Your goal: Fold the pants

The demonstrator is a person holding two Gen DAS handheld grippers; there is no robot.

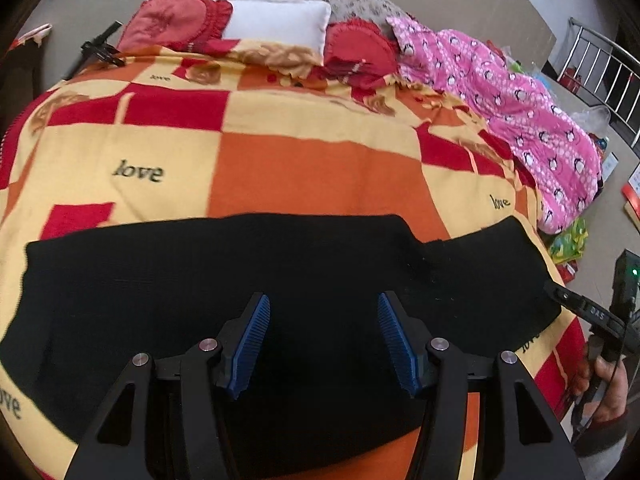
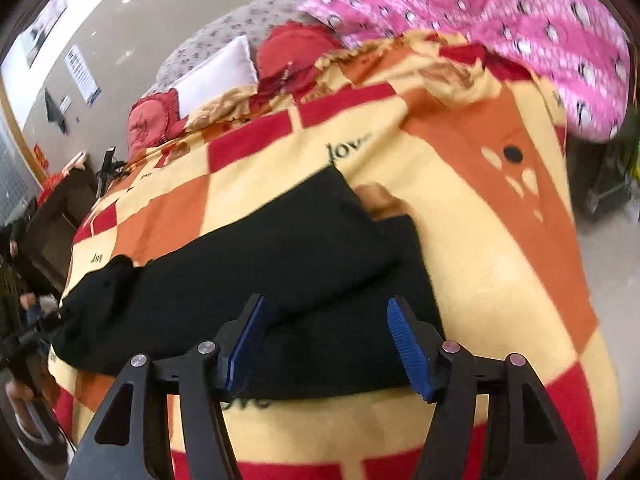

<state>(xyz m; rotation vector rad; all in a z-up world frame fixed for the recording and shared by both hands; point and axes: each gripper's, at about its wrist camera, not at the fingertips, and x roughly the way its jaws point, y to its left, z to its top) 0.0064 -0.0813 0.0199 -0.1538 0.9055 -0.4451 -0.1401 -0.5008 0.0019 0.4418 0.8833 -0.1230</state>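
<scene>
Flanking the black pants point(image 1: 240, 280): pink quilt point(image 1: 520, 112), red pillows point(image 1: 172, 20).

Checked blanket point(image 1: 304, 168): open stretch beyond black pants point(image 1: 240, 280). Obstacles: pillows point(image 1: 276, 26) along far edge; pink quilt point(image 1: 520, 120) heaped along right side.

Home bedroom: bed under checkered "love" blanket point(image 1: 304, 168), white pillow point(image 1: 276, 26), pink quilt point(image 1: 520, 104).

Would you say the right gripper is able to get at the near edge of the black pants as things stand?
Probably yes: the right gripper is open just above the black pants, whose near edge lies flat on the checked blanket with nothing between.
</scene>
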